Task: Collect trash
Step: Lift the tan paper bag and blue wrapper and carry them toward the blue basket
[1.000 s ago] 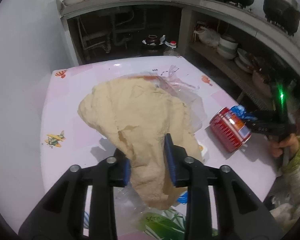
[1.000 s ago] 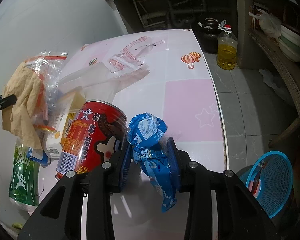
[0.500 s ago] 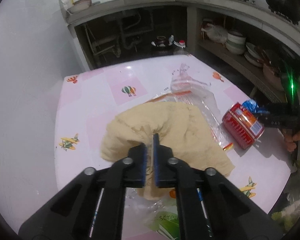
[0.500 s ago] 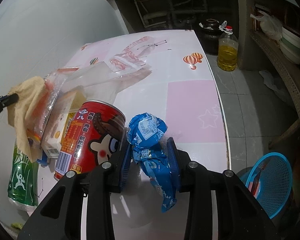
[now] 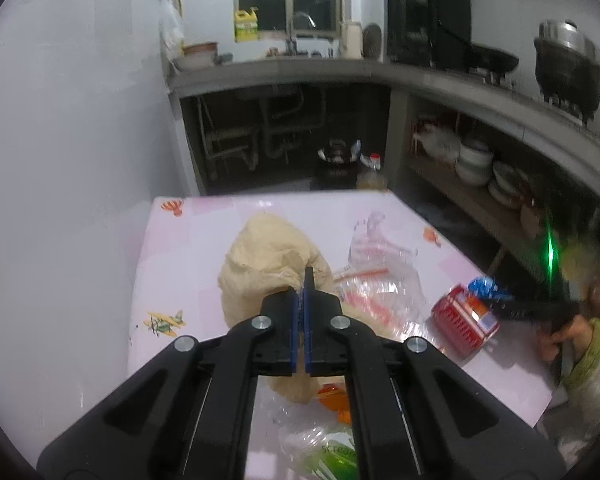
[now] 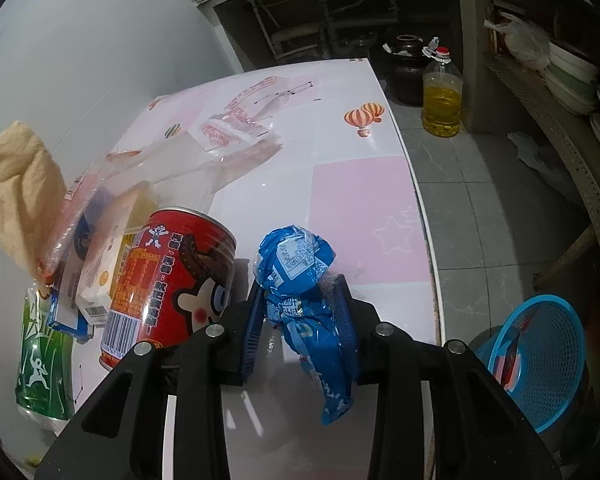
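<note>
At the far left, the left gripper (image 5: 302, 280) is pinching a fold of the beige crumpled paper (image 5: 270, 268), its blue-padded jaws pressed almost together, and the paper is hanging lifted above the pink table (image 5: 188, 264). Beneath and just right of the paper, a heap of clear plastic bags (image 5: 380, 284) is lying on the tabletop, with a green printed wrapper (image 6: 40, 356) at the near edge and a small white carton (image 6: 100, 280) partly under the plastic. Next to the right, a red drink can (image 6: 172, 284) is lying on its side (cartoon face toward the right wrist camera), touching the carton. Just beside the can, the right gripper (image 6: 302, 312) is clamping a blue snack wrapper (image 6: 300, 280) between its pads, the wrapper's tail drooping toward the table. Further right, past the table edge, a blue mesh basket (image 6: 548, 364) is standing on the tiled floor, and a bottle of yellow oil (image 6: 442, 96) is standing well apart near the counter.
</note>
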